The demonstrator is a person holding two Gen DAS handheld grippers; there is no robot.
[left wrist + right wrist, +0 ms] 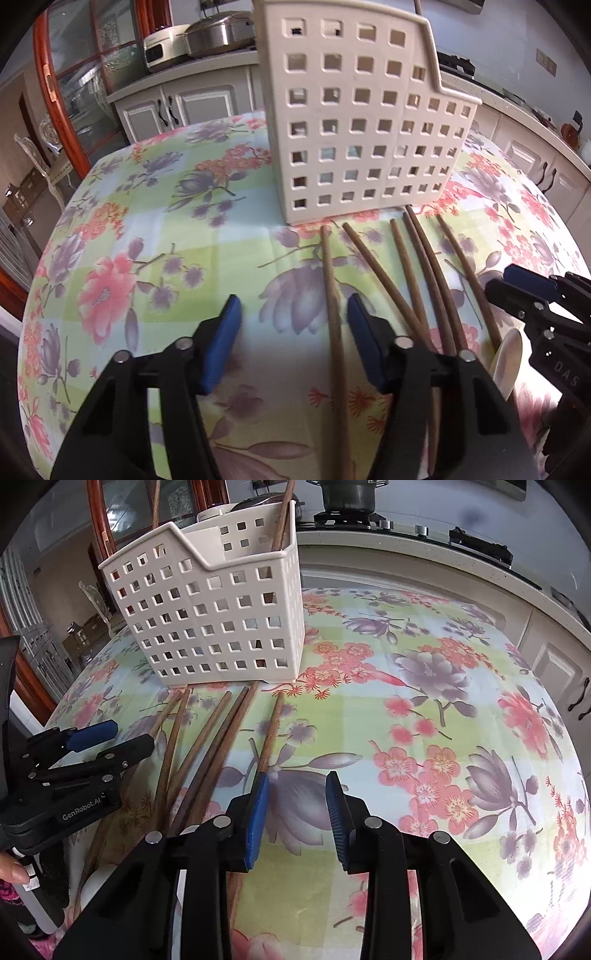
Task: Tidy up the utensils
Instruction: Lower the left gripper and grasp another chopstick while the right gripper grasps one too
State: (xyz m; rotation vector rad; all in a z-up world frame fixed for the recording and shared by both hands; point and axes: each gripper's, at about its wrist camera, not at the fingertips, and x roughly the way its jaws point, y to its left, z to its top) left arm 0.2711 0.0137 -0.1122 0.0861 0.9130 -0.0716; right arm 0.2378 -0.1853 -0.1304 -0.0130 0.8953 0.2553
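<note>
A cream perforated utensil basket [365, 118] stands on the floral tablecloth; it also shows in the right wrist view [218, 616] with two brown chopsticks [282, 517] upright inside. Several brown chopsticks [424, 266] lie fanned on the cloth in front of it, also in the right wrist view [207, 746]. A pale spoon [508, 362] lies at their near ends. My left gripper [293, 317] is open, one chopstick [332, 295] between its fingers. My right gripper [297, 794] is open and empty, its left finger beside the rightmost chopstick [273, 723].
The round table [461, 709] carries a flowered cloth. Kitchen cabinets [184, 107] and a counter with cookers stand behind. A stove with a pot [347, 496] is at the back. A wood-framed glass door [74, 92] is at left.
</note>
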